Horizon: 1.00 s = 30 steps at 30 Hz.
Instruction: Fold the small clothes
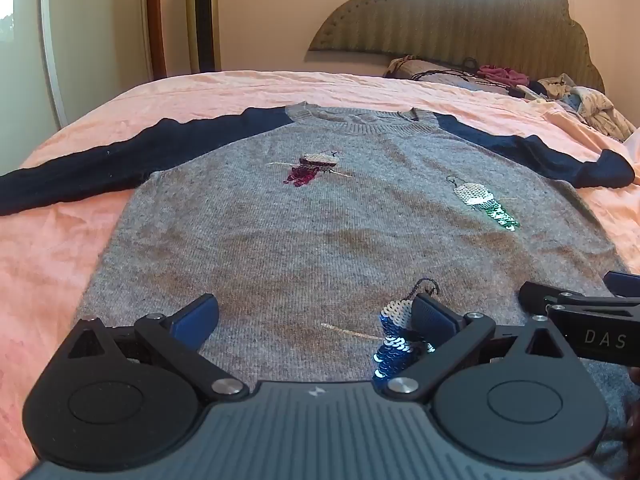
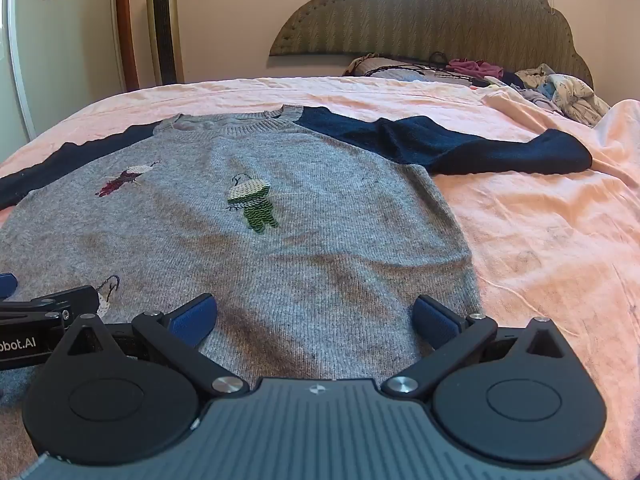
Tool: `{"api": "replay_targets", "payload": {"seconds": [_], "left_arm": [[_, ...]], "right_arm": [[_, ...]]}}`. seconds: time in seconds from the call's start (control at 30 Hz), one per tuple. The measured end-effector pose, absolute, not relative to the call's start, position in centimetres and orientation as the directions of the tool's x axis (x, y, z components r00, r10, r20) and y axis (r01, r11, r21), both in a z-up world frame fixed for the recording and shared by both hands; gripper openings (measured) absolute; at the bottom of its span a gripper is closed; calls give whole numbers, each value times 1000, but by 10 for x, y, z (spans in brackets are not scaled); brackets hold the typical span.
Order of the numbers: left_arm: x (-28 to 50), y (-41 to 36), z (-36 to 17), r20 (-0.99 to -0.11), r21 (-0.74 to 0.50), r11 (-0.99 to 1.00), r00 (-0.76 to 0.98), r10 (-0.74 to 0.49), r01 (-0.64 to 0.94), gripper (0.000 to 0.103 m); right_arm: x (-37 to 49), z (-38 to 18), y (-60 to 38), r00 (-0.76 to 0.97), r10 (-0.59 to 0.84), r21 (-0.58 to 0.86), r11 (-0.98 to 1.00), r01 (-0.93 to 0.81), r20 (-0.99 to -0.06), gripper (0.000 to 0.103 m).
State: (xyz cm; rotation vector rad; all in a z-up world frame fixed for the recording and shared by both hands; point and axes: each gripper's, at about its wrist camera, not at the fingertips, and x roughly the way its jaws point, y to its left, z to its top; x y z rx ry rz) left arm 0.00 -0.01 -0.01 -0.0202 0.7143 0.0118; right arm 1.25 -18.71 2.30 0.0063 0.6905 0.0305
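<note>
left wrist view is showing the grey sweater (image 1: 304, 232) lying flat and face up on the pink bedsheet (image 1: 52, 264), its hem nearest the tools and its neckline farthest ahead, so its long axis is running straight away from both grippers. the navy sleeves are spreading out sideways: the left sleeve (image 1: 100, 160) is reaching well off to the left gripper's outer side, the right sleeve (image 2: 460, 148) is lying ahead and outward of the right gripper. the left gripper (image 1: 316, 318) is hanging over the hem with jaws spread fully wide and gripping nothing, its right finger just beside the blue sequin patch (image 1: 394, 340). the right gripper (image 2: 316, 318) is hovering beside it, likewise fully spread and empty, over the hem near the sweater's right edge. each hand is looking nearer to its own side's sleeve, so a sideways fold probably is falling to either. farther ahead, a heap of clothes (image 2: 560, 88) is sitting below the headboard (image 2: 420, 12).
</note>
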Motion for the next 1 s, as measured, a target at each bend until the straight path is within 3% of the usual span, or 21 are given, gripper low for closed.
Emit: {"api": "replay_targets", "payload": {"seconds": [1.0], "left_arm": [[1,-1,0,-656,-7,1000,755,9,-18,103]], "right_arm": [[13,22,-187,772,31,16,1000,-26,-635,103]]}}
